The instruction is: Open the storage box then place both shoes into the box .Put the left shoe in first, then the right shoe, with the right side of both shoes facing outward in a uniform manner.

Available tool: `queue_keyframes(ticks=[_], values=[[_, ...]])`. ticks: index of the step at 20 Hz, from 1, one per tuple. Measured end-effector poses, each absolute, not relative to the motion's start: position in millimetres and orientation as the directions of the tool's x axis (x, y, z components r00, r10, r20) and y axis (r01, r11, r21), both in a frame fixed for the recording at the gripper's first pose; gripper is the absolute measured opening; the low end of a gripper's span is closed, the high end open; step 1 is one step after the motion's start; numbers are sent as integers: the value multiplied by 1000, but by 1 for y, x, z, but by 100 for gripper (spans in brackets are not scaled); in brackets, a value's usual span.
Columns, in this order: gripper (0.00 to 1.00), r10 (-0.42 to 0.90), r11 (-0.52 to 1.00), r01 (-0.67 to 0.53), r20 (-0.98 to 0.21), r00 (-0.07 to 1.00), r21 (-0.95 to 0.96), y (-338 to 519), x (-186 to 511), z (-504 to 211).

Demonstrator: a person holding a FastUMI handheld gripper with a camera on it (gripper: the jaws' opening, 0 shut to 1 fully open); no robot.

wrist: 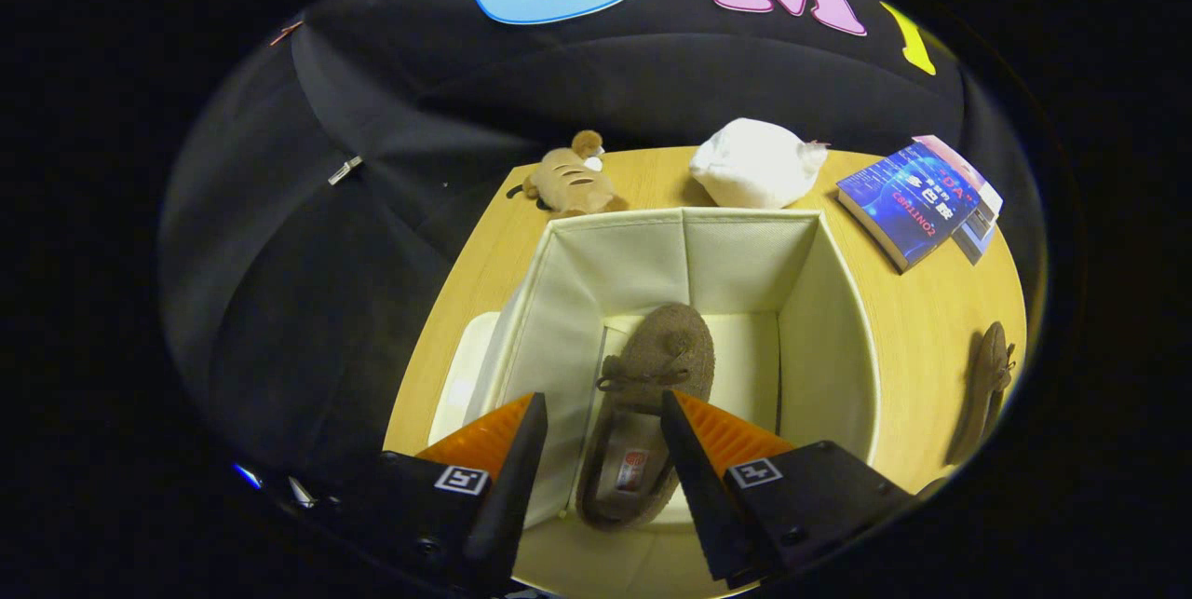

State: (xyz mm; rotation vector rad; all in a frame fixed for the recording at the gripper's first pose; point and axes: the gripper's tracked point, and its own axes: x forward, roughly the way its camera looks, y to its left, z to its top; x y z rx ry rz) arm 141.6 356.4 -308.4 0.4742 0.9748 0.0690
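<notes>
An open cream fabric storage box point(829, 301) stands on the wooden table just ahead of my fingers. One brown suede shoe point(652, 366) lies flat on the box floor, toe pointing away, heel between and below my fingertips. My gripper point(603, 413) hangs open above the box's near side, and neither finger touches the shoe. The second brown shoe point(987, 385) lies on the table outside the box, to its right. A cream lid point(466, 375) lies flat on the table against the box's left side.
Beyond the box, a brown plush toy point(573, 178) and a white cloth bundle point(756, 164) sit at the far table edge. A blue book point(908, 200) on another book lies at the far right. The table point(917, 310) ends close to the box's left side.
</notes>
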Motion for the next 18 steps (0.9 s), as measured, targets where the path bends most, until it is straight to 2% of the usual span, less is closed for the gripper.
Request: queue_keyframes(ticks=[1, 5, 9, 14, 18], values=[[84, 269, 898, 137, -769, 579, 418, 354, 141, -304], [90, 280, 903, 82, -721, 634, 422, 338, 143, -279], [94, 280, 916, 1, -644, 712, 400, 300, 143, -239], [98, 247, 923, -26, -539, 805, 384, 226, 133, -188], [98, 185, 967, -69, -490, 852, 243, 141, 102, -170]])
